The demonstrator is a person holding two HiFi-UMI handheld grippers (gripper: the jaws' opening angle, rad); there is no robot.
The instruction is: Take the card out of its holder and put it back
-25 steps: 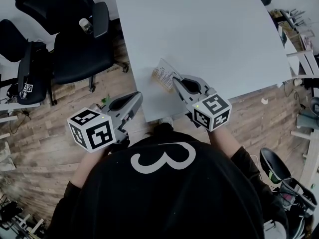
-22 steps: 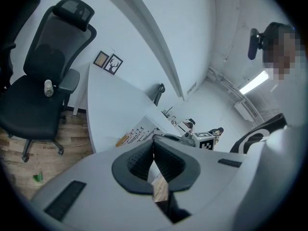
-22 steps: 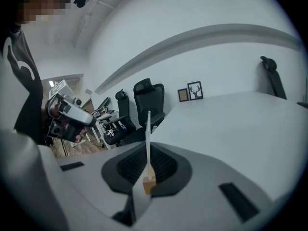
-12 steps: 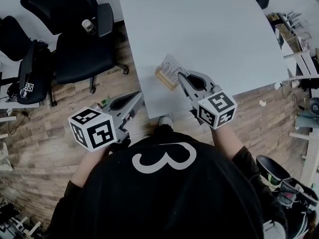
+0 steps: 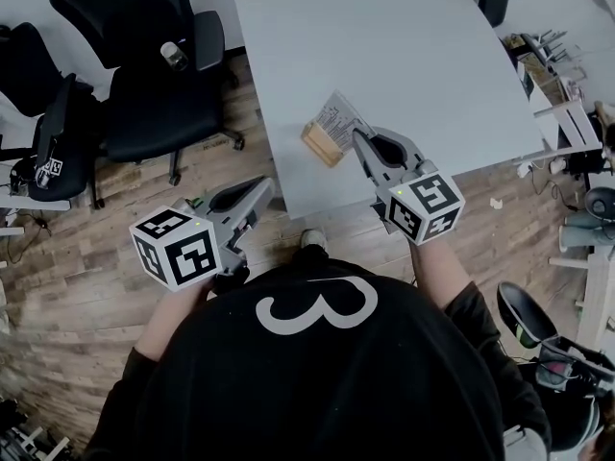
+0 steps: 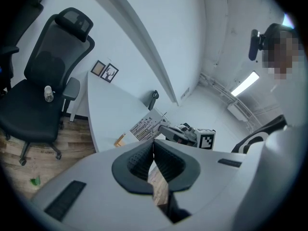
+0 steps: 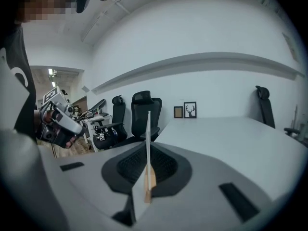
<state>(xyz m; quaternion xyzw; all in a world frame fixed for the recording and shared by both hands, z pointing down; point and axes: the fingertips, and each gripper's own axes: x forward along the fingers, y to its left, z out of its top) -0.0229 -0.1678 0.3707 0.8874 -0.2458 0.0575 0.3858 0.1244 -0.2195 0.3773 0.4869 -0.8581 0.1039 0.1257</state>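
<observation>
— Right gripper view has the card edge-on and upright, pinched between nearly closed jaws. Where's the holder?
— Head view: the holder is at the card's left end, just left of the right gripper, by the table's near-left corner.
— Left gripper?
— Jaws together, empty, near-left, off the table. It likely must reach right for the holder.
</observation>
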